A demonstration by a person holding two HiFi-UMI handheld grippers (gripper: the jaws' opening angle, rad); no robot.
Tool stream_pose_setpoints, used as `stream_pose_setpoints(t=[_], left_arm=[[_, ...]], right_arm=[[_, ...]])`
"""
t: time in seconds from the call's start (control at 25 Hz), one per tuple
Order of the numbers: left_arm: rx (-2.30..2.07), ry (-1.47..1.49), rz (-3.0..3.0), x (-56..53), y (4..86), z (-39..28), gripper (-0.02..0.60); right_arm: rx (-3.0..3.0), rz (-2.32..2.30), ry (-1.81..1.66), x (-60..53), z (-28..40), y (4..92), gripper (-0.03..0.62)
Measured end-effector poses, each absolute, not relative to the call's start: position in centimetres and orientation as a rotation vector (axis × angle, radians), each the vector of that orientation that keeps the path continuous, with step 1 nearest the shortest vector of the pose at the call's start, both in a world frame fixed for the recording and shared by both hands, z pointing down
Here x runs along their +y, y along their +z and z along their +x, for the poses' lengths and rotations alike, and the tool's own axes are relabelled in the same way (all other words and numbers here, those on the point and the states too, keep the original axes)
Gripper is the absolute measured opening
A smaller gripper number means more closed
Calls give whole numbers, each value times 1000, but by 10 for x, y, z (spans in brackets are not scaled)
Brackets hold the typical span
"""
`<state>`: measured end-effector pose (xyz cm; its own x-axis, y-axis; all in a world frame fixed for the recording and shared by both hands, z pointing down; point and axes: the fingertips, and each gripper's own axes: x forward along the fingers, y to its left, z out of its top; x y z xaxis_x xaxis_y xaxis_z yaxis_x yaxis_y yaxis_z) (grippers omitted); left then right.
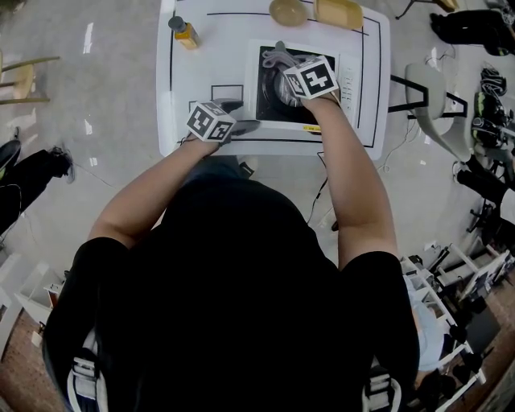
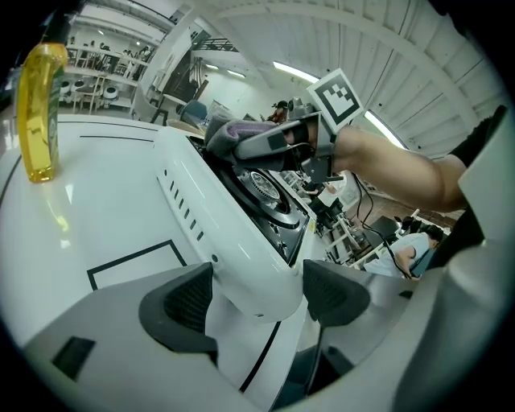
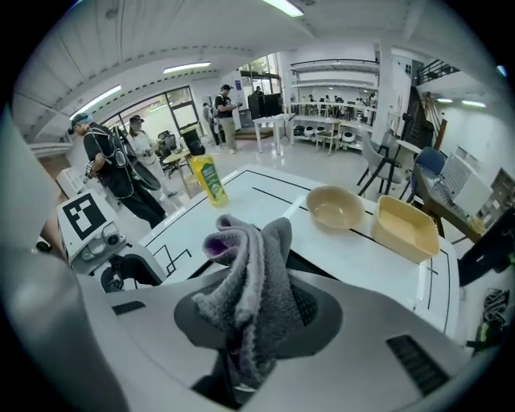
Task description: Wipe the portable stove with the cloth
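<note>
The portable stove (image 1: 251, 80) is white with a black top and sits at the middle of the white table (image 1: 181, 88). My right gripper (image 1: 283, 68) hovers over the stove top, shut on a bunched grey cloth (image 1: 278, 58). The cloth (image 3: 253, 298) bulges up between the jaws, with a purple inner fold. My left gripper (image 1: 244, 126) is at the stove's near left corner. In the left gripper view the jaws of my left gripper (image 2: 256, 296) clamp that rounded white corner of the stove (image 2: 241, 241). Beyond it are the round burner (image 2: 269, 189) and the cloth (image 2: 241, 133).
A yellow bottle (image 1: 185, 32) stands at the table's far left. A tan bowl (image 1: 287, 11) and a yellow tub (image 1: 338, 12) sit along the far edge. A white chair (image 1: 434, 96) is to the right of the table. People stand in the background of the right gripper view.
</note>
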<state>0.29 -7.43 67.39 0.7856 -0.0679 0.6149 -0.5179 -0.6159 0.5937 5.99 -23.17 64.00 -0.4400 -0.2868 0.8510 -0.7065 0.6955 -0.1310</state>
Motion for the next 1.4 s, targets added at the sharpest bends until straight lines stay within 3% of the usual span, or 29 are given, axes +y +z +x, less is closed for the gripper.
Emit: stream_pose_setpoints(t=[0.8, 1.4], left_arm=[[-430, 700, 2161, -72, 674, 4, 371], [-470, 682, 2161, -66, 674, 5, 371]], right_arm=[[-1850, 1053, 665, -208, 181, 645, 109], [-1798, 1082, 726, -117, 193, 650, 109]])
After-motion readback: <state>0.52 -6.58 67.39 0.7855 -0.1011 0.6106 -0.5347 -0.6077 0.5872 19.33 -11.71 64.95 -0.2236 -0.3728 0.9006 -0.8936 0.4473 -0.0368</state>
